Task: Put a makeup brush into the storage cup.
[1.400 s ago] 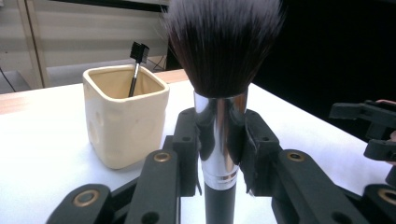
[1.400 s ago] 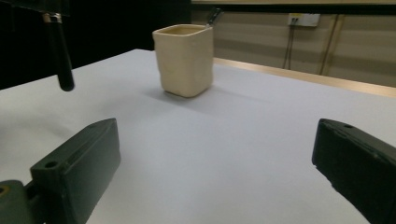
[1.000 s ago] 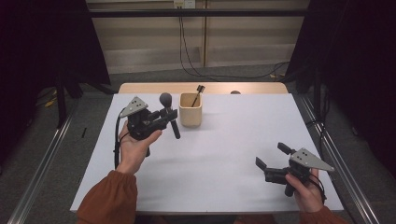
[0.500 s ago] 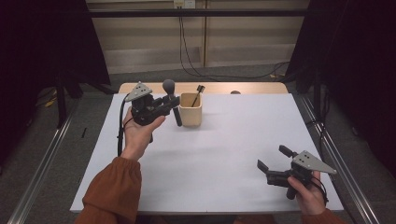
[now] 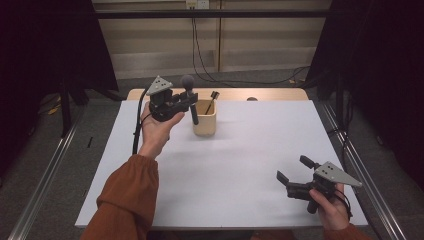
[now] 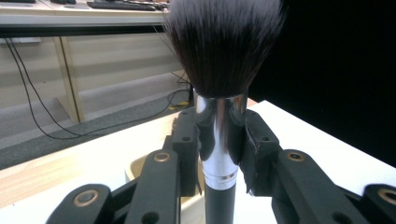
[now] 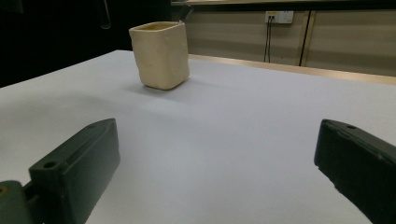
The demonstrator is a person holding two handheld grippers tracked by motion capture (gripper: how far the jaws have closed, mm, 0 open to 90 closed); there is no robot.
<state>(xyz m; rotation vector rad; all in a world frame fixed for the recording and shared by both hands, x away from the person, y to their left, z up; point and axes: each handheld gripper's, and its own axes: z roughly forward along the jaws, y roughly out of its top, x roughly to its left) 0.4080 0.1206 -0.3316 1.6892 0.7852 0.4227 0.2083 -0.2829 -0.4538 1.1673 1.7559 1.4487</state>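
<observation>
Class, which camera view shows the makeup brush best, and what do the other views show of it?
The left gripper view: the makeup brush stands upright, close up, clamped at its silver collar by the left gripper, bristles on top. The high view shows the brush small, beside the beige cup. The right gripper view shows the cup.

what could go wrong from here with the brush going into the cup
1. The left gripper holds the makeup brush upright by its shiny metal ferrule; that smooth part might slip between the pads.
2. The brush's handle end hangs beside the beige cup, close to its rim; a sideways nudge could tip or push the light-looking cup.
3. Another brush already leans in the cup and may block the handle going in.
</observation>
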